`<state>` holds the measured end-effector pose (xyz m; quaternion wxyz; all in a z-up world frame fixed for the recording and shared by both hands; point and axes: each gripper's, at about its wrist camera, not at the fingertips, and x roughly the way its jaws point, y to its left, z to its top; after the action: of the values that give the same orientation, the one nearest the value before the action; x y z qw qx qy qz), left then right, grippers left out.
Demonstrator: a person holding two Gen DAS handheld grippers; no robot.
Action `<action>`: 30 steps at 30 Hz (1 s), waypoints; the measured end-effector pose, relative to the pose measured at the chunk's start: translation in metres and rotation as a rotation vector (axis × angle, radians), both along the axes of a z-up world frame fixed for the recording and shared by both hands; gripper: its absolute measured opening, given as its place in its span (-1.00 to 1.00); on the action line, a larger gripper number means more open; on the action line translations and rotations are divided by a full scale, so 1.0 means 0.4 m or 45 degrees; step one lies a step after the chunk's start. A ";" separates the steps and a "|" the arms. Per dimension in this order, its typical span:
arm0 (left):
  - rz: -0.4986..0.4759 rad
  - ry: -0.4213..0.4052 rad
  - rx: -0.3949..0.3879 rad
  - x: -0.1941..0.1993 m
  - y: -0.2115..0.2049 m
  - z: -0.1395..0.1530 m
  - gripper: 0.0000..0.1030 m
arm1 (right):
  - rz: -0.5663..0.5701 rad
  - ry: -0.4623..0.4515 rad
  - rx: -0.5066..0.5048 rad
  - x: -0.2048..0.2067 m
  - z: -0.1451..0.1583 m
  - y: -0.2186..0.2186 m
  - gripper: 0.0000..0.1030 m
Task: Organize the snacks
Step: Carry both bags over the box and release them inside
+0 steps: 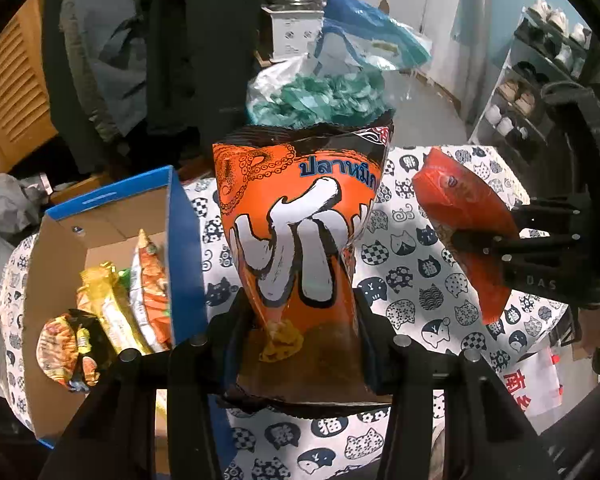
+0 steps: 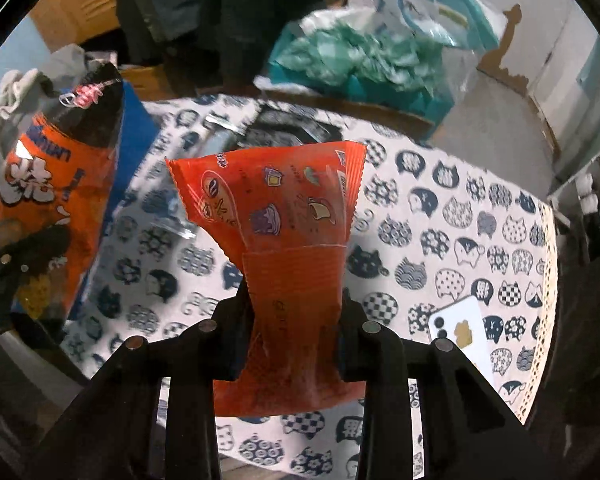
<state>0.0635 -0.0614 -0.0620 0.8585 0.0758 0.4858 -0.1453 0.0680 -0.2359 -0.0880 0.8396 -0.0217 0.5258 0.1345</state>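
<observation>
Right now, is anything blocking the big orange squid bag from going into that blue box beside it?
Probably only the box's own near wall. The orange squid bag, clamped in the left hand-held gripper, is held over the table just right of the blue box. It would likely need lifting over that wall. Several snack packs already lie inside.

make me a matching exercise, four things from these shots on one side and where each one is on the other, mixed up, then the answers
Things:
1. orange squid snack bag
2. red snack packet
3. yellow snack pack
4. white phone

Places:
A. lying on the cat-print tablecloth
B. held by the right gripper
C. inside the blue cardboard box
D. held by the left gripper

Pairs: 1-D, 2-B, 3-C, 4-A
</observation>
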 end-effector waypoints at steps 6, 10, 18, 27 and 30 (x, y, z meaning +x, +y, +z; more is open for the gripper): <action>0.017 -0.046 0.009 -0.015 0.040 0.026 -0.06 | 0.050 -0.040 0.035 0.000 0.051 0.050 -0.41; 0.043 -0.054 0.001 -0.020 0.073 0.034 -0.06 | 0.083 -0.054 0.061 0.007 0.080 0.094 -0.41; 0.130 -0.052 -0.013 -0.011 0.177 0.036 -0.06 | 0.132 -0.049 0.074 0.039 0.099 0.186 -0.41; 0.257 -0.058 -0.045 -0.007 0.316 0.037 -0.06 | 0.208 -0.036 0.127 0.084 0.127 0.321 -0.41; 0.303 -0.043 -0.048 -0.007 0.368 0.026 -0.06 | 0.237 -0.035 0.134 0.097 0.134 0.365 -0.41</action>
<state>0.0608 0.0860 -0.0514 0.8791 0.0039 0.4740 -0.0503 0.1068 -0.0900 -0.0342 0.8306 -0.0281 0.5021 0.2391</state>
